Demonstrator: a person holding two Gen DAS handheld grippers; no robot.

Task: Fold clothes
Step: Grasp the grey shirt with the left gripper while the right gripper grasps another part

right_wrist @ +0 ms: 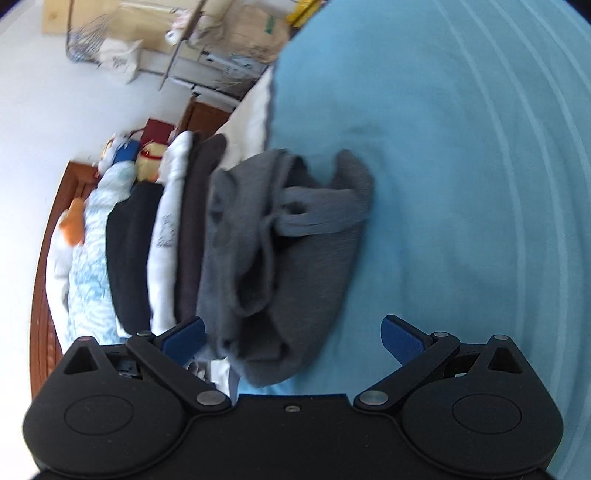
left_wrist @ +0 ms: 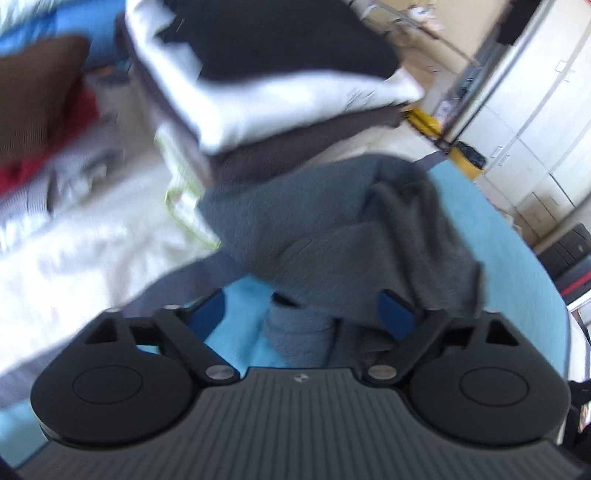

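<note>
Grey garment lying crumpled and half-folded on the blue sheet of the bed, bunched into thick folds with a loop of fabric across the top. Just beside it, touching along one edge, a stack of folded clothes: dark brown at the bottom, white above, black on top. Beyond the stack, a brown cushion and red cloth, both blurred. White cabinets and a yellow-rimmed bin past the bed edge.

Left gripper low over the near end of the garment, fingers spread, one blue pad against the folds at the right, the other over bare sheet; cloth between them but not pinched. Released, holding nothing.

Right gripper seen in the right wrist view, tilted sideways, hovering at the near end of the same garment. Fingers wide apart, one by the stack, the other over sheet; garment hem between them, not clamped. Released too.

Further back in that view: a patterned pale-blue cloth, a plush toy, a wooden headboard, cardboard boxes on the floor.
</note>
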